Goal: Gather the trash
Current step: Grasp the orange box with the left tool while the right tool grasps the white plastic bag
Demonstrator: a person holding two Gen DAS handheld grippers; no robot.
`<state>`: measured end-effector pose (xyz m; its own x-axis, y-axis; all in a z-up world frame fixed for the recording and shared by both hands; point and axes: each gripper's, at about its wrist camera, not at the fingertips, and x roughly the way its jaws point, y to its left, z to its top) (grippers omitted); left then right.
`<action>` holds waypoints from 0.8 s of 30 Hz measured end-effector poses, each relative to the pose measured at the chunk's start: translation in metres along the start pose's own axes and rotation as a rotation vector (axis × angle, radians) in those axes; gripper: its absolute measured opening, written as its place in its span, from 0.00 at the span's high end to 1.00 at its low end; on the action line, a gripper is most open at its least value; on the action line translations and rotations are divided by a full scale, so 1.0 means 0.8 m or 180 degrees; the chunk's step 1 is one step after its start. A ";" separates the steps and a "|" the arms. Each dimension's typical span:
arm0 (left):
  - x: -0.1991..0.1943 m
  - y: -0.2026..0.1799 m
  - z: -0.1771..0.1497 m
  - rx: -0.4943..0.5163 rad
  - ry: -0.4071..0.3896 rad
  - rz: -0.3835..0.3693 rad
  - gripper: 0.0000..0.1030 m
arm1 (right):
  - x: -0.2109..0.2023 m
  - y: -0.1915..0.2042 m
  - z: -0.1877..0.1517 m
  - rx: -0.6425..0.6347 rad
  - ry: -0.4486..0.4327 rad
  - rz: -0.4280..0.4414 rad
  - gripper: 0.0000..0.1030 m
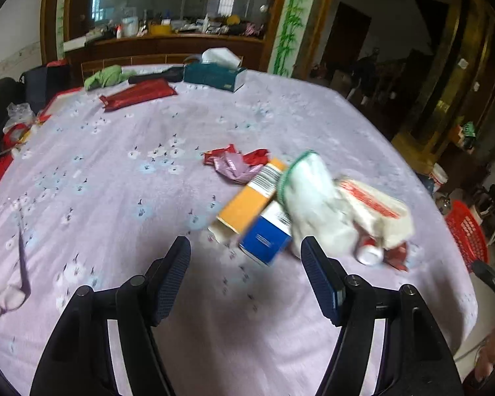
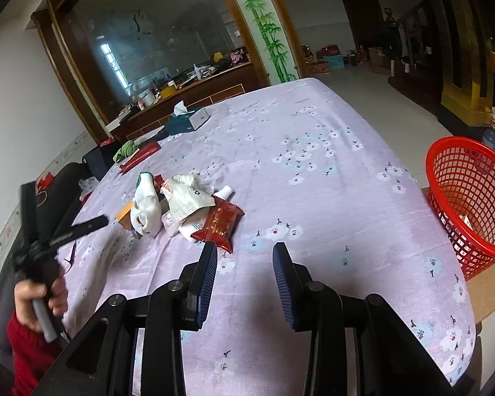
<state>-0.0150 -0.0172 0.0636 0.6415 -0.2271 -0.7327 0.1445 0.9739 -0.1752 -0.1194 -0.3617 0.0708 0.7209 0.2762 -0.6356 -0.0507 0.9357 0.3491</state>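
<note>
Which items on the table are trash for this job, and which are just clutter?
Job items: red snack wrapper, white crumpled packaging, orange box, blue box, white sock, red basket beside the table, probably the bin. Both grippers, left and right, are open and empty.

Lying about: tissue box, green cloth, glasses, red pouch.

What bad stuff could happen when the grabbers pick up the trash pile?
The pile is tangled: pulling the white sock might drag the orange box along or knock the small tube loose. The red basket sits off the table's edge, so carried pieces could drop on the floor.
</note>
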 end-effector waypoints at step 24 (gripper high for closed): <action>0.092 0.005 0.049 0.0152 0.0277 -0.0002 0.71 | 0.041 0.020 0.016 -0.0033 0.0227 0.0174 0.63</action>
<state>0.0626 -0.0295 0.0346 0.5739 -0.2253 -0.7873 0.1820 0.9725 -0.1456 -0.0877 -0.3408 0.0647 0.6658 0.3416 -0.6633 -0.0961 0.9209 0.3778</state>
